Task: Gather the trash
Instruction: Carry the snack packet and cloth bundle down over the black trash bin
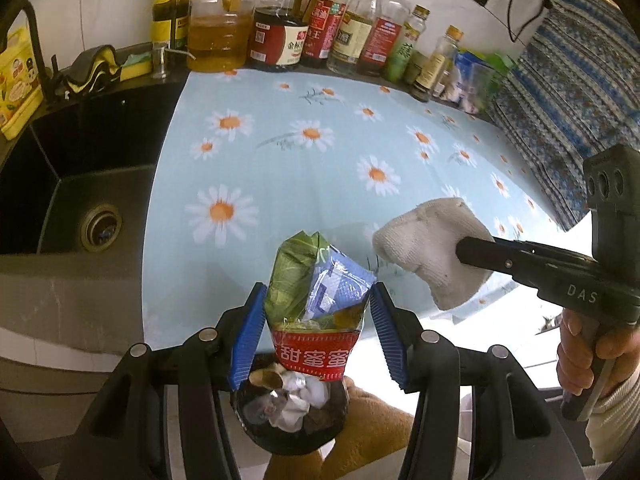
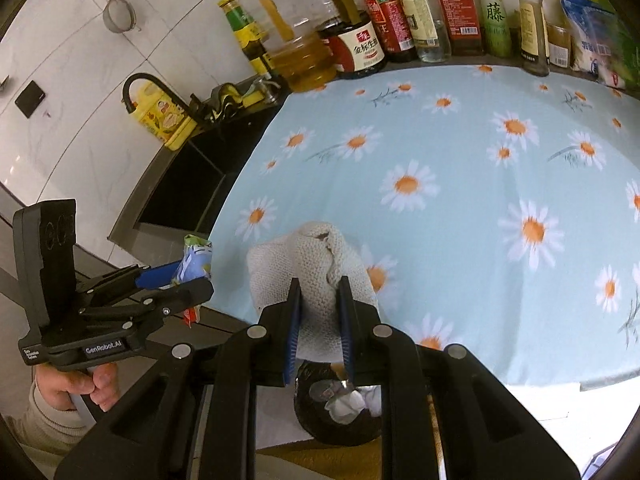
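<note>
A: In the left wrist view, what did the left gripper (image 1: 318, 312) have?

B: Its blue pads (image 1: 249, 336) were clenched on a bundle of wrappers (image 1: 316, 300): a green packet, a blue sachet and a red printed one, all standing up between the fingers. It hung past the counter edge, right above the trash bin (image 1: 292, 412), a dark-lined bin already holding crumpled white paper.

A: And the other hand?

B: The right gripper (image 1: 464, 250) came in from the right, pinching a white knitted cloth (image 1: 428, 252) over the daisy-print tablecloth (image 1: 320, 140). The cloth sat just beside the wrappers, not touching them.

A: The right wrist view?

B: The right gripper (image 2: 320, 320) was closed on the bunched white knitted cloth (image 2: 308, 272), near the counter's front edge. The trash bin (image 2: 336, 408) showed below, between the fingers. The left gripper (image 2: 176, 274) was off to the left with its wrappers (image 2: 196, 260).

A: What might go wrong?

B: I'd judge the loose bundle the main risk. If the fingers opened while off-centre over the small bin mouth, light packets could flutter onto the floor. The cloth, so near, could also snag a wrapper or drop in with the trash.
</note>
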